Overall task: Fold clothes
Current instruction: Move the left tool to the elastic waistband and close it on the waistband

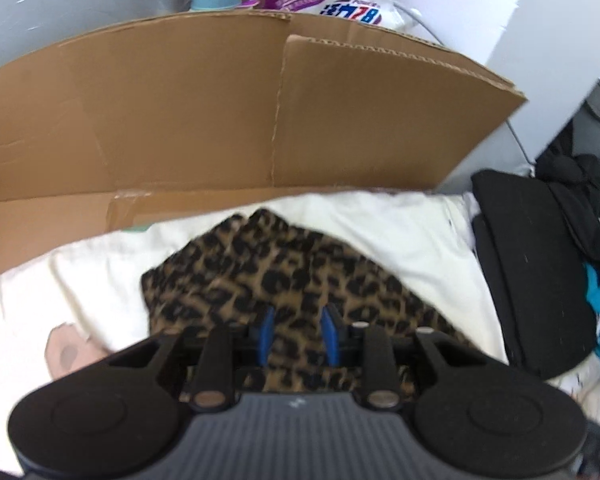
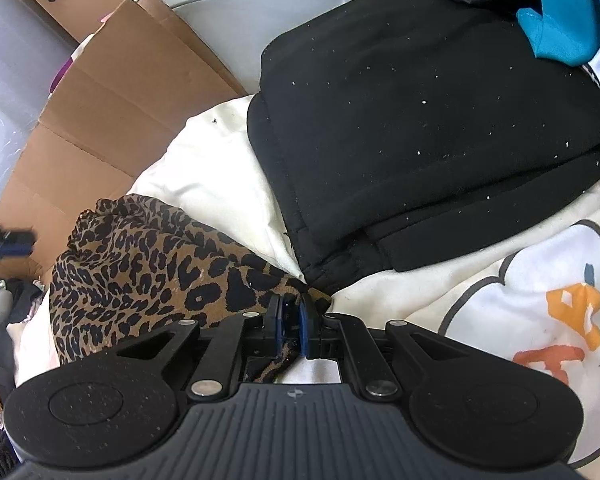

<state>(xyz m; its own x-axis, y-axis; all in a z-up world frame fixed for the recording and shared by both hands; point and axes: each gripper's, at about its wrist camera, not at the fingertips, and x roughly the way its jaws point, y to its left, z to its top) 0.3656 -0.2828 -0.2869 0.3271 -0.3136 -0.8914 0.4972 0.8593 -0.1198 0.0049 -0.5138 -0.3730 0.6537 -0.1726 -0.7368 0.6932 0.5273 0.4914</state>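
Right gripper [image 2: 291, 322] pinching leopard-print garment [image 2: 140, 264], left gripper [image 1: 298, 334] narrowly parted over it, detergent bag [image 1: 340, 2] reading "78" behind cardboard box [image 1: 220, 100].

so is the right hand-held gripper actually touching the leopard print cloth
Touching. In the right wrist view the right hand-held gripper has its blue fingers pinched on an edge of the leopard print cloth, with fabric passing between them.
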